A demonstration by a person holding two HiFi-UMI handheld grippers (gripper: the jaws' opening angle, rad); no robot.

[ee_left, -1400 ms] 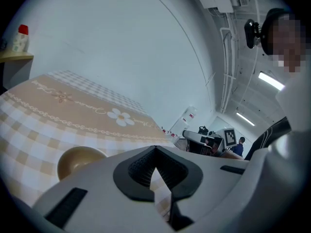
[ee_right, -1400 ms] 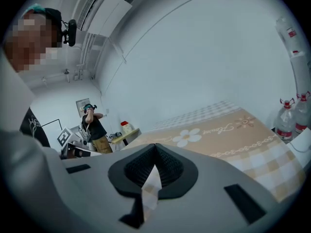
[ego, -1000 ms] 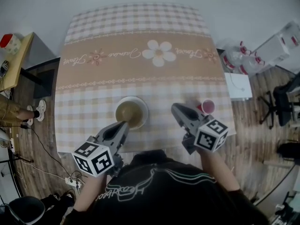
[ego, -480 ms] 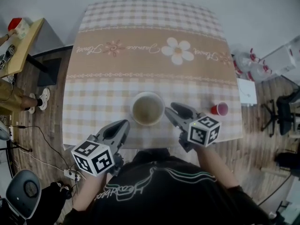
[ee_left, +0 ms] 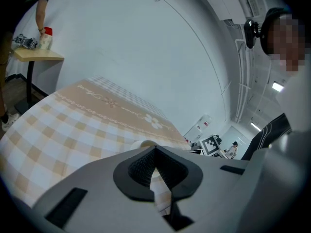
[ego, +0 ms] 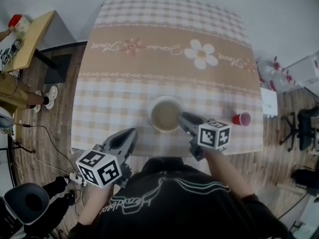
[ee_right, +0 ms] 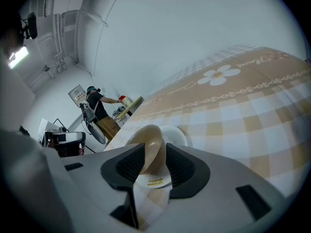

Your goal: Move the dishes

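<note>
Right gripper (ego: pixel 185 119) is clamped on the bowl (ego: pixel 164 114) rim at its 4 o'clock. Left gripper (ego: pixel 130 136) has jaws pinched together, empty, at the bowl's 8 o'clock, apart from it. Bowl is at the 6 o'clock side of the surface (ego: pixel 124 98). Lift slowly and keep it level, since a one-wall pinch may pivot. Mouth faces up. It's round, so no long axis.

Left gripper (ego: pixel 130 134) closed, right gripper (ego: pixel 183 118) on bowl (ego: pixel 163 114)

Looks like a lab or recording room, not a home: bare white wall (ee_left: pixel 146 47), wood-look floor (ego: pixel 50 126) with trailing cables (ego: pixel 47 142) and power strip (ego: pixel 75 177), office chair (ego: pixel 300 126), side desk (ego: pixel 30 39), one cloth-covered table (ego: pixel 149 68).
</note>
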